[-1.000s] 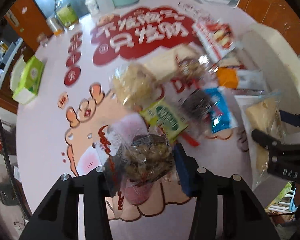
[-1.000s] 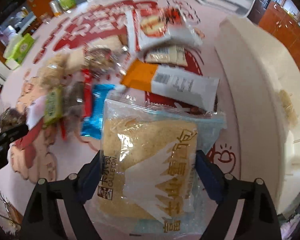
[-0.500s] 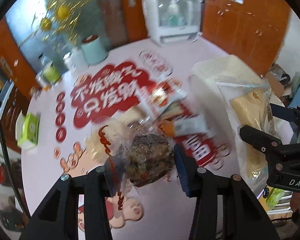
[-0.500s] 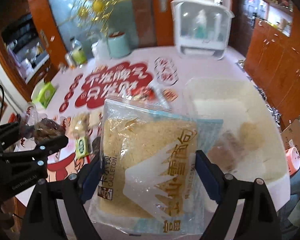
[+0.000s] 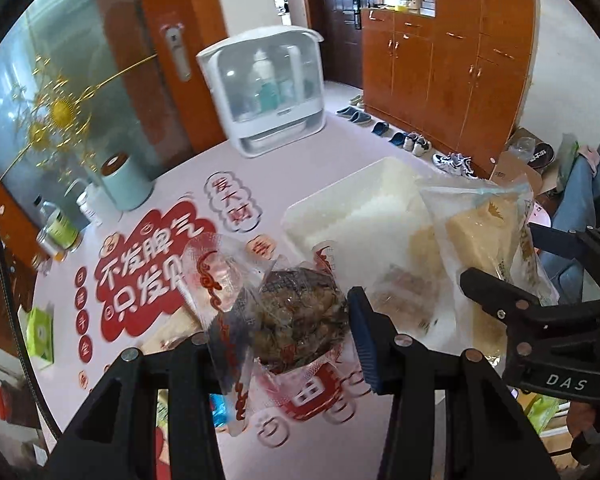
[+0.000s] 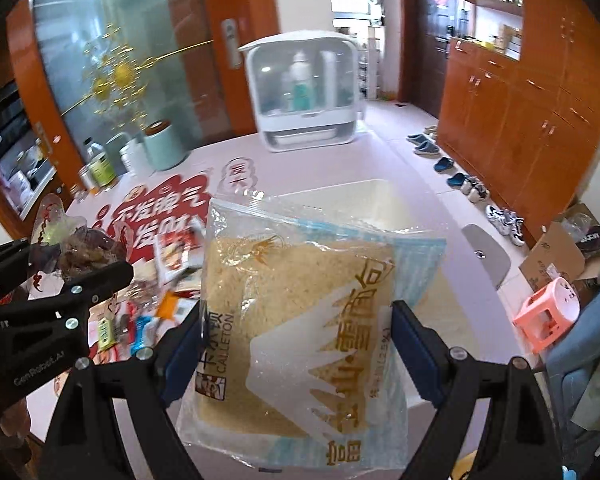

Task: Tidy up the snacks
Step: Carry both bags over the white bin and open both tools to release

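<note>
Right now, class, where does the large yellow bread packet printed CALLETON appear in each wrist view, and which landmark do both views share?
Left wrist view: the CALLETON bread packet is at the right, seen edge-on, clamped in the right gripper.
Right wrist view: it fills the lower centre, between that gripper's fingers.
Shared landmark: the white domed cabinet at the table's far edge.

Dark clustered snack in clear wrapper point(image 5: 296, 316), red ornament print, crumpled, upright, pinched between left gripper point(image 5: 284, 332) pads, lifted off table.

Golden bread in clear bag point(image 6: 296, 320), white mountain graphic, gold lettering, "CALLETON" label, upright, face toward camera, clamped by right gripper point(image 6: 300, 348).

White bin point(image 5: 364, 208) at 1 o'clock of dark snack, holding 2 blurred packets.
</note>
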A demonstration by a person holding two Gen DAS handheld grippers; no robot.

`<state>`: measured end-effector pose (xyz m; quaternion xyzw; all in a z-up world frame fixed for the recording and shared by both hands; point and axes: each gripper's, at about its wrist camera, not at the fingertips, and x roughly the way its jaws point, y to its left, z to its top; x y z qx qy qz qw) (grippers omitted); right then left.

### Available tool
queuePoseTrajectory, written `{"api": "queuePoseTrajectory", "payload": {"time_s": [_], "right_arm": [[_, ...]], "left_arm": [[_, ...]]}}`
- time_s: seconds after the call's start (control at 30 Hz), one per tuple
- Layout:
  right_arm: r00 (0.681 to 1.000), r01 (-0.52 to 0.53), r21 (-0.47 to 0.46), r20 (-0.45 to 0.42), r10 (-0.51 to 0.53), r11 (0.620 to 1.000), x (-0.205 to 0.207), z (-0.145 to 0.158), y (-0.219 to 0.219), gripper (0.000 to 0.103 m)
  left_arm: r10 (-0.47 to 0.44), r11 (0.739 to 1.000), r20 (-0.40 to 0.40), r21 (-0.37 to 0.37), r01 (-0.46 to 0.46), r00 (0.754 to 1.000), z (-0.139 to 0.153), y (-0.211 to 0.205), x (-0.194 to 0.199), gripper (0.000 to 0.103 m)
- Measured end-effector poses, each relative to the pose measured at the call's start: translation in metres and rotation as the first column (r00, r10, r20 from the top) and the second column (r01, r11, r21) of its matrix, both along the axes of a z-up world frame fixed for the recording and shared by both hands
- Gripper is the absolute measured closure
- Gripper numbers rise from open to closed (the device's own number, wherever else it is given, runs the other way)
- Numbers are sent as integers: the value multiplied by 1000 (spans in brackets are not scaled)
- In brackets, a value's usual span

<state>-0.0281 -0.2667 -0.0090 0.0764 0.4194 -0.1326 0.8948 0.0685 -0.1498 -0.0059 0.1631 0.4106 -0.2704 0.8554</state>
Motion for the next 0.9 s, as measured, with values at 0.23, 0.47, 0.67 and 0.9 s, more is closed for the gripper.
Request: {"api": "queuePoseTrajectory", "payload": {"time_s": [0.23, 0.47, 0.67, 0.9], "right_arm": [[999, 51, -13, 5, -51, 999, 3, 0, -45, 14], [996, 80, -10, -26, -80, 997, 6, -12, -71, 13], [994, 79, 18, -74, -78, 997, 8, -26, -81, 11], [994, 102, -57, -34, -104, 993, 2, -29, -84, 0]], "left_arm": [[-13, 1000, -1, 13, 13, 1000, -5, -43, 2, 58], [-8, 1000, -18, 17, 8, 1000, -15, -67, 10, 57], [8, 999, -33, 34, -7, 999, -21, -75, 12, 10], [26, 999, -30, 32, -25, 999, -20, -68, 13, 3]]}}
